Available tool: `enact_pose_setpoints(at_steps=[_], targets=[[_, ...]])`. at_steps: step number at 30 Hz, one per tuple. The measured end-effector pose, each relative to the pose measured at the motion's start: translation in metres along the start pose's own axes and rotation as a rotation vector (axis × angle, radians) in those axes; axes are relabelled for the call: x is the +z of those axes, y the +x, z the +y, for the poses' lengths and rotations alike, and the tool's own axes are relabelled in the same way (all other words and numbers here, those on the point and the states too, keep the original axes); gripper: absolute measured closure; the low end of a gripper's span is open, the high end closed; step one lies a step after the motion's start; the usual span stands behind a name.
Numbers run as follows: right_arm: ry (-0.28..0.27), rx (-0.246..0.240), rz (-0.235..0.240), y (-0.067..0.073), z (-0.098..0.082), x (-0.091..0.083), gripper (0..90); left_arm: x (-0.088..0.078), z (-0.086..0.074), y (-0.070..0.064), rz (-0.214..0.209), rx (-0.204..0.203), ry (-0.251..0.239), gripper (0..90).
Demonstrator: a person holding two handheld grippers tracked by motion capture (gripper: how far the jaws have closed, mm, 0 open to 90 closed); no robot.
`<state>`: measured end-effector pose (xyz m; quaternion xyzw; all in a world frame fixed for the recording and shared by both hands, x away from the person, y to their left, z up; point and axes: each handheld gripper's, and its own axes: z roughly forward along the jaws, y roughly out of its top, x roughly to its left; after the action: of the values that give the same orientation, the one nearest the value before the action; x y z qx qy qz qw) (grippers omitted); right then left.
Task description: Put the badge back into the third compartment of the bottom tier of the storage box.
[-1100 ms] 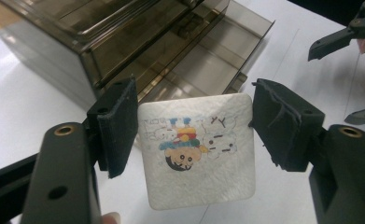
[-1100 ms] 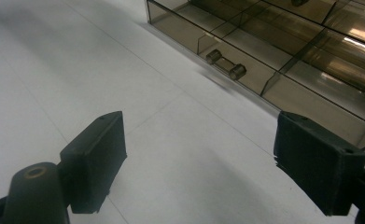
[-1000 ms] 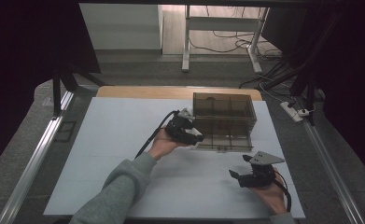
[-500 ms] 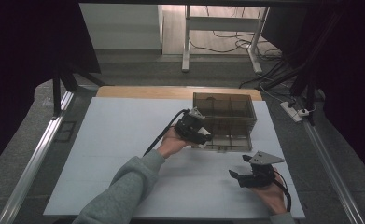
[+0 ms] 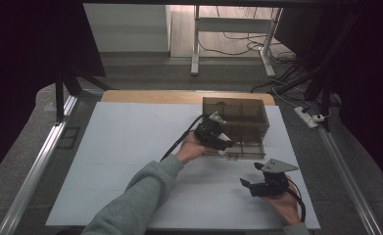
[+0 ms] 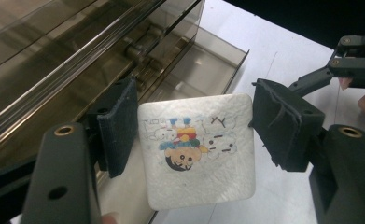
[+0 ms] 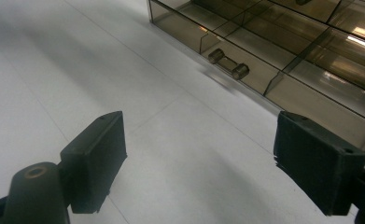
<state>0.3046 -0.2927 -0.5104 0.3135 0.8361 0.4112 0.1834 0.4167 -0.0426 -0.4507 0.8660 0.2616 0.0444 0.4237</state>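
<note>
Left gripper view: left gripper pinches a white square coaster with a cartoon print by its two side edges, held flat just above the smoky drawer organiser's pulled-out near drawer. Right gripper, jaws spread and empty, rests near-right, farther from the drawer

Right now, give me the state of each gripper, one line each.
Left gripper: shut on the white picture tile, held over the open drawer.
Right gripper: open, holding nothing, above the white table.
</note>
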Motion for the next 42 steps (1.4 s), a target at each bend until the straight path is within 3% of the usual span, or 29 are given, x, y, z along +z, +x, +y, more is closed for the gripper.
enact_pose_setpoints(at_steps=[17, 25, 38, 42], targets=[[-0.005, 0.000, 0.010, 0.001, 0.000, -0.001, 16.9, 0.027, 0.019, 0.000, -0.031, -0.004, -0.004, 33.2], [-0.010, 0.003, 0.011, 0.002, 0.000, -0.002, 17.9, 0.038, 0.030, -0.006, -0.039, 0.033, 0.008, 33.2], [-0.015, 0.002, 0.015, 0.001, -0.001, -0.004, 18.0, 0.062, 0.048, -0.010, -0.058, 0.038, 0.012, 33.2], [-0.020, 0.006, 0.020, 0.001, -0.002, -0.004, 18.0, 0.065, 0.052, -0.015, -0.063, 0.059, 0.015, 33.2]])
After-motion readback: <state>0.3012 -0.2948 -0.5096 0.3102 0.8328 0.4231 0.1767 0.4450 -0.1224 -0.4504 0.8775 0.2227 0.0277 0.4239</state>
